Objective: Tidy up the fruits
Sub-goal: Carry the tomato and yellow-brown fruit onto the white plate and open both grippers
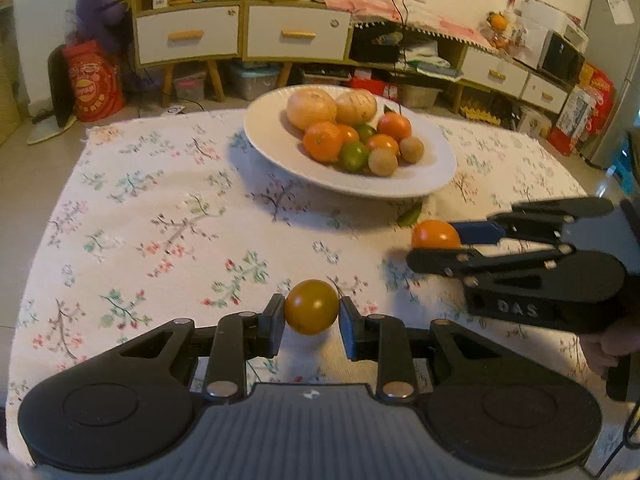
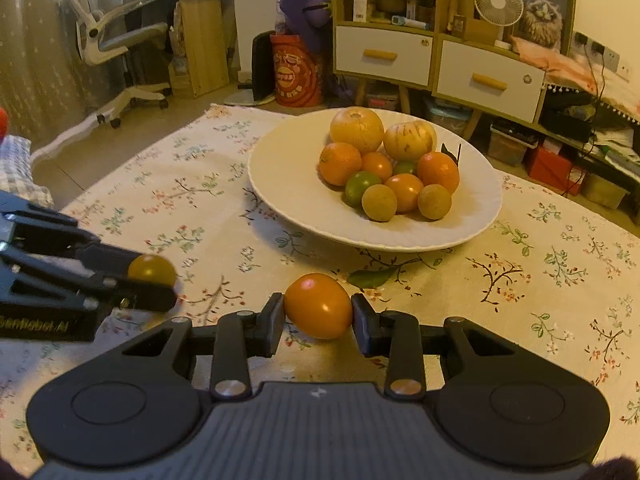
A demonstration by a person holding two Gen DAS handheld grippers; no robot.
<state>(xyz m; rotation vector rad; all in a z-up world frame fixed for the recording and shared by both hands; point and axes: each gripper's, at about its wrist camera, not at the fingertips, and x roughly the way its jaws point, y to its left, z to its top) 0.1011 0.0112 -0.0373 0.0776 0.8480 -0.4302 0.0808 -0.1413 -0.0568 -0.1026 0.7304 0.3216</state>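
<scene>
The left gripper (image 1: 312, 312) is clamping a small, round, smooth yellow-orange fruit (image 1: 311, 306) above the floral tablecloth (image 1: 160, 220). The right gripper (image 2: 318, 312) is pinching a glossy orange oval fruit (image 2: 318, 306) across its long axis, which is lying sideways. Both are looking light, slippery and bruisable, near the white plate (image 2: 280, 184).

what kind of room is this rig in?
Most likely a lived-in home living room: a table under a floral tablecloth with a white plate of fruit, yellow-and-white drawer cabinets cluttered with household items, and a white office chair by a desk.
</scene>
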